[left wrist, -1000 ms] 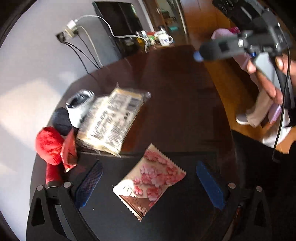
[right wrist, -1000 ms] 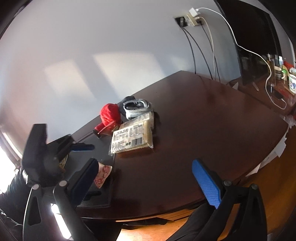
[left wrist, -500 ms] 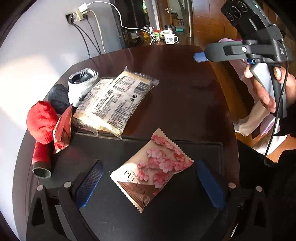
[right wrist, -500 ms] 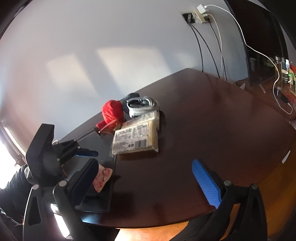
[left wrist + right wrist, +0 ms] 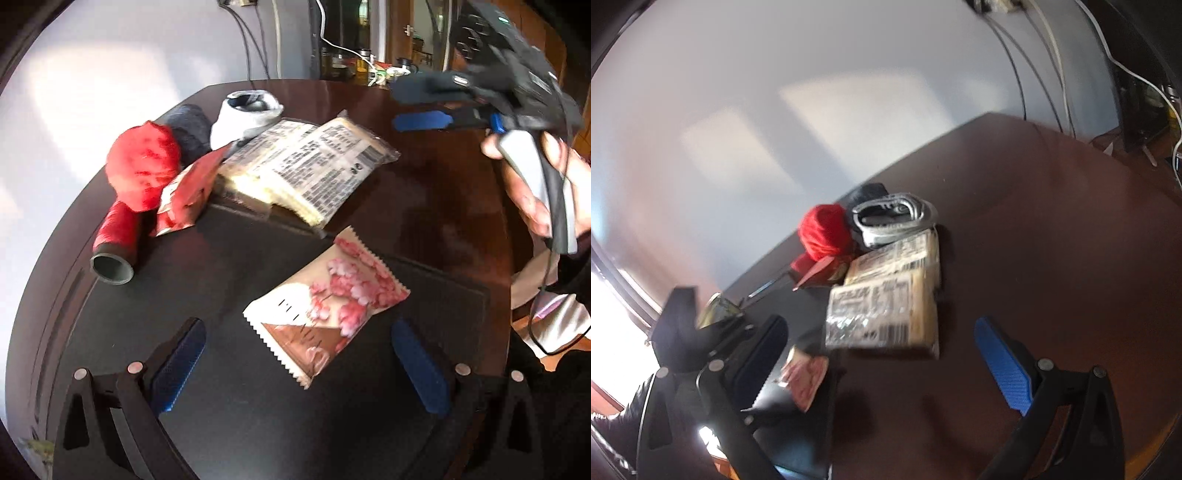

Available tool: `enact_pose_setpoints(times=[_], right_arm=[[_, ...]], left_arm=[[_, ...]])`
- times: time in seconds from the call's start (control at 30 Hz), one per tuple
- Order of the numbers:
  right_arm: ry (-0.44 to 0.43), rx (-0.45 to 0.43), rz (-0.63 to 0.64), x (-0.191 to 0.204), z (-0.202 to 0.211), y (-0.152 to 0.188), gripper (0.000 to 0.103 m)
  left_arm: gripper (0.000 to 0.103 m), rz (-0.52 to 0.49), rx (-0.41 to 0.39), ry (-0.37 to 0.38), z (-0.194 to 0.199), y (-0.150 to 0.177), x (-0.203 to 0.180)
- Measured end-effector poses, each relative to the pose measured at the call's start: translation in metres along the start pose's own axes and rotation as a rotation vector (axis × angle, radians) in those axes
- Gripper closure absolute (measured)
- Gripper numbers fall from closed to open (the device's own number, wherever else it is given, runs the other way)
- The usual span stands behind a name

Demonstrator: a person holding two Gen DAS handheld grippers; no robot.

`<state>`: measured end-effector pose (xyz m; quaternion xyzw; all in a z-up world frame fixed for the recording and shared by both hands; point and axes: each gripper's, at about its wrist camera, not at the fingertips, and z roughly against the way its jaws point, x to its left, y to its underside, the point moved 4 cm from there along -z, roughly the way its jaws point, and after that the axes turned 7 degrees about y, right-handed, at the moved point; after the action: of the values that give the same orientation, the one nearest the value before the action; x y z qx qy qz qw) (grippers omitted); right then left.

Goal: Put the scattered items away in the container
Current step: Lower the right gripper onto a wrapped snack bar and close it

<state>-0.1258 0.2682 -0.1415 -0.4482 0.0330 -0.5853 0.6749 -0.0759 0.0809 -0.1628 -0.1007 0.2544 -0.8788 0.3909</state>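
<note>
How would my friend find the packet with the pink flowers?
Look at the flat black tray on the dark round table. One snack packet lies alone in its middle, cream and brown with pink blossoms; the other packets nearby are clear or red.

Your right gripper shows in the left wrist view only as a motion-blurred dark shape, so you cannot tell there how its jaws stand. The print on the clear biscuit pack is too smeared to read in either view. The red sachet covers part of the red yarn, and the grey sock hides much of the dark yarn ball. The black tray runs off the bottom edge. In the right wrist view the pink snack packet is partly hidden behind a finger.
</note>
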Motion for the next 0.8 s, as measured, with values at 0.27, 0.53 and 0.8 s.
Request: enact_pose_setpoints(times=[0.27, 0.53, 0.8], right_arm=[[-0.166, 0.121, -0.055, 0.011, -0.028, 0.007, 0.0], [0.091, 0.033, 0.266, 0.032, 0.013, 0.026, 0.0], [0.085, 0.184, 0.778, 0.084, -0.019, 0.041, 0.008]], left_arm=[[0.001, 0.127, -0.059, 0.033, 0.014, 0.007, 0.02], [0.001, 0.0, -0.08, 0.023, 0.025, 0.012, 0.0], [0.001, -0.169, -0.055, 0.107, 0.012, -0.002, -0.028]])
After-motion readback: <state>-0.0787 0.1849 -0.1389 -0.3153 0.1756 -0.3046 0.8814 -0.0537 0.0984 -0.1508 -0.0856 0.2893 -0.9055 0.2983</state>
